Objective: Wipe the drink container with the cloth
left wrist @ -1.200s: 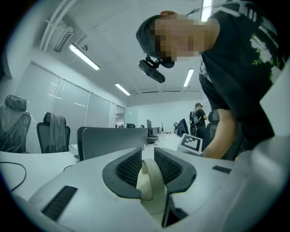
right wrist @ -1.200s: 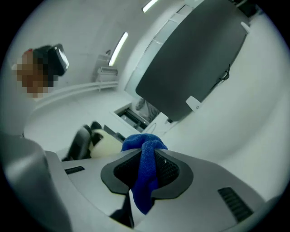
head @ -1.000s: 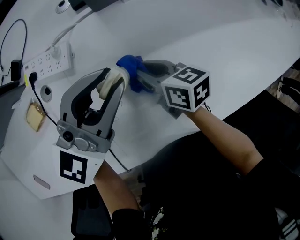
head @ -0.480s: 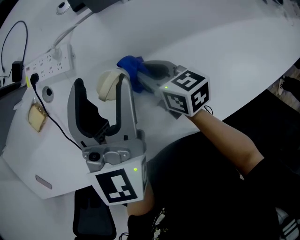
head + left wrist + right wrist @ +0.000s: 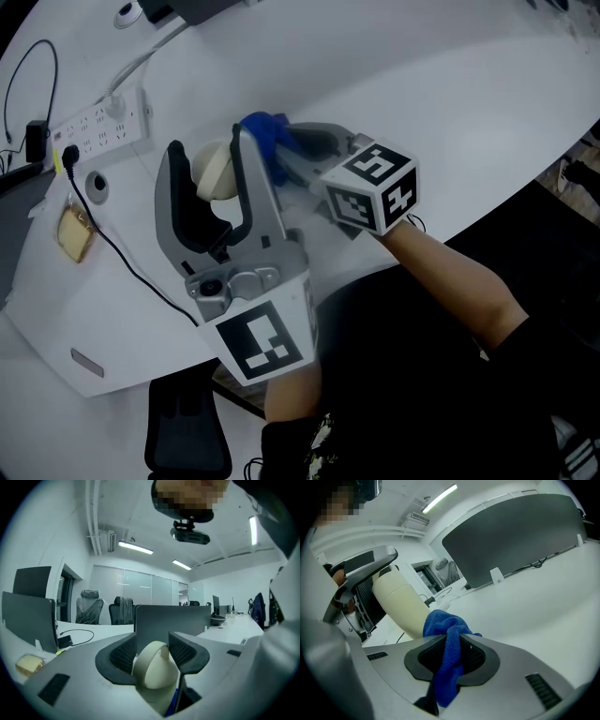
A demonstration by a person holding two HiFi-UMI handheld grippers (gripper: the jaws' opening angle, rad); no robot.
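Now the left gripper (image 5: pixel 153 638) fingers, having just been closing, clasp the drink container (image 5: pixel 152 672); right gripper (image 5: pixel 451 641) fingers pinch the cloth (image 5: pixel 443 620), which should rub it next

An open-plan office is spreading out around a white desk (image 5: pixel 450 103), where a power strip (image 5: pixel 98 122) is lying with a black cable (image 5: pixel 19 75) looping beside it. Grey partition screens (image 5: pixel 154 620) are dividing the rows of workstations. Two high-backed office chairs (image 5: pixel 89 606) are standing in front of a glass wall (image 5: pixel 136 590), strip lights (image 5: pixel 135 548) are glowing along the ceiling, and dark monitors (image 5: pixel 30 616) are sitting on neighbouring desks.
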